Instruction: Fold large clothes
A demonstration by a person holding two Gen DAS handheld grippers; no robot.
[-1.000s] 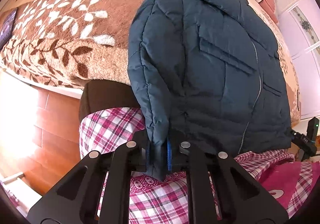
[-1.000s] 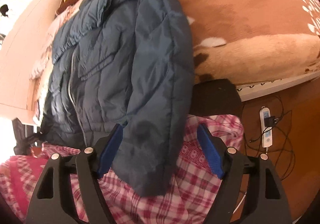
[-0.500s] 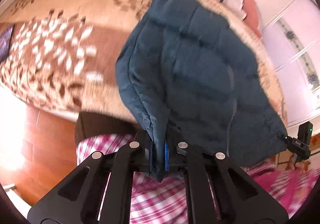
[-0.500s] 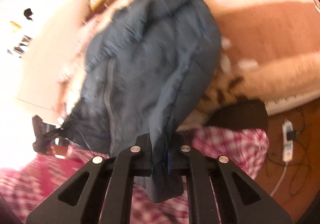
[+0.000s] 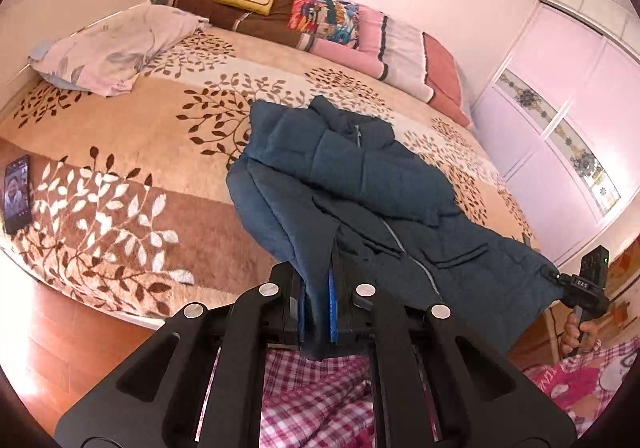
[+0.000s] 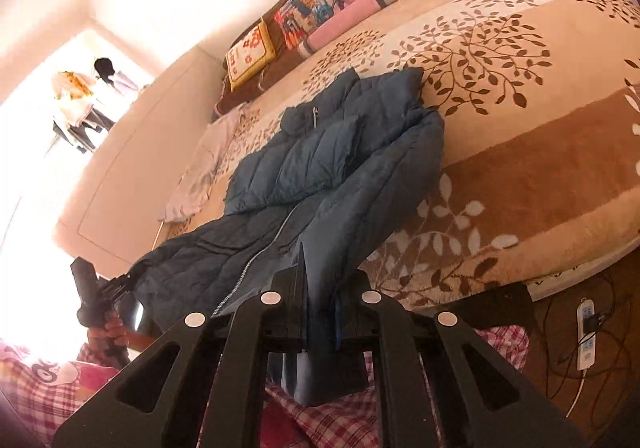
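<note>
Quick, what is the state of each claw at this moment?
Left claw: closed on the jacket hem.
Right claw: has just closed on the jacket's hem too.

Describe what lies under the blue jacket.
The jacket lies on the leaf-patterned blanket, its near hem lifted by both grippers. Whatever is beneath its upper half is covered.

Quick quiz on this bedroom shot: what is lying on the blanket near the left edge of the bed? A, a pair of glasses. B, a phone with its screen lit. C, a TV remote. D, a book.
B: a phone with a lit screen lies flat on the leaf-patterned blanket, well left of the jacket.
</note>
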